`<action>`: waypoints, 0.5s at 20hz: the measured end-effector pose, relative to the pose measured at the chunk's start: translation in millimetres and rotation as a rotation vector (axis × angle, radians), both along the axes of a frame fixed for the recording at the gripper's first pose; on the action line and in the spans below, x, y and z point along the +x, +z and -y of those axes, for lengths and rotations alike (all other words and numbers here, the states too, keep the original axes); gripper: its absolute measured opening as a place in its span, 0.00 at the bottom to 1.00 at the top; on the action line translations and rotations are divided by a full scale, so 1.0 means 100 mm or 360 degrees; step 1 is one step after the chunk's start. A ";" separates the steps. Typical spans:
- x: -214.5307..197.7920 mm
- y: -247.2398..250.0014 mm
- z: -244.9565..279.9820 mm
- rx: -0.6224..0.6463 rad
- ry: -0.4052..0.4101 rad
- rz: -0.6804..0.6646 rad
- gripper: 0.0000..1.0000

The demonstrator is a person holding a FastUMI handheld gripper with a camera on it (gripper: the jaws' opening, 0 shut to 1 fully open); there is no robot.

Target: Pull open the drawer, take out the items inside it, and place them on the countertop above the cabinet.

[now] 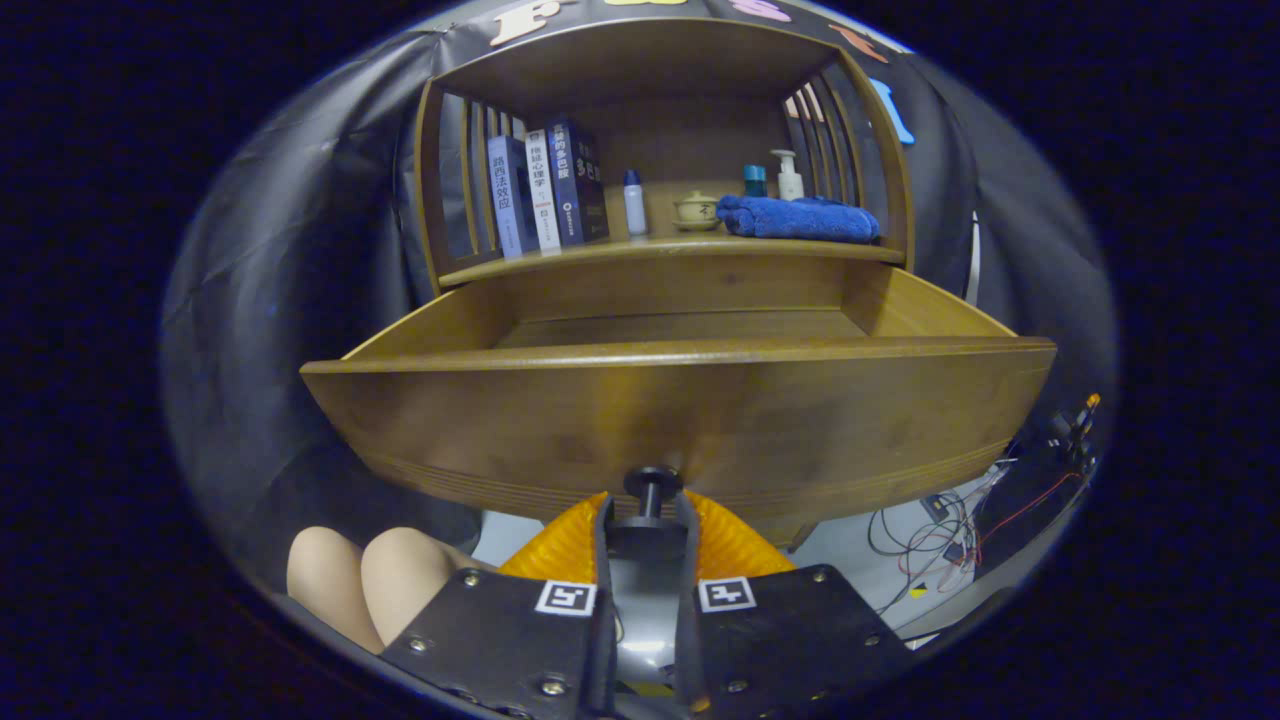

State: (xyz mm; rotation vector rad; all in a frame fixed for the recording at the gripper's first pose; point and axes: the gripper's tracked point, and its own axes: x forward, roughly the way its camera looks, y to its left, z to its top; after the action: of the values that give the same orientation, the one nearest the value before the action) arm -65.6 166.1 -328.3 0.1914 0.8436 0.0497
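Gripping knob (652, 482), gripper (648, 520) closed; drawer (680, 420) open.

Ahead of you the cabinet (680, 300) has a countertop (670, 250) above its pulled-out drawer (680, 420). On that countertop you see three books (548, 188) standing upright to the left, a small bottle (634, 203) beside them, a cup (696, 211) near the middle, and a folded blue towel (797, 218) to the right, with a teal jar (755, 180) and pump bottle (789, 176) behind it.

Beyond the fingers you see books (548, 190), a folded blue towel (797, 218), a pump bottle (789, 176) and a small cup (695, 211); loose cables (950, 520) lie to their right.
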 end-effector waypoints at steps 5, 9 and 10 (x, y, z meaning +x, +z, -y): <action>-0.10 0.10 0.01 0.0086 -0.0013 -0.0044 0.41; -0.13 0.40 0.05 0.0002 0.0053 0.0026 0.42; -0.09 0.53 0.06 -0.0021 0.0074 0.0065 0.42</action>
State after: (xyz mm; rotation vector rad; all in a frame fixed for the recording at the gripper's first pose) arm -74.8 159.7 -275.5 0.1576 0.8072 0.0915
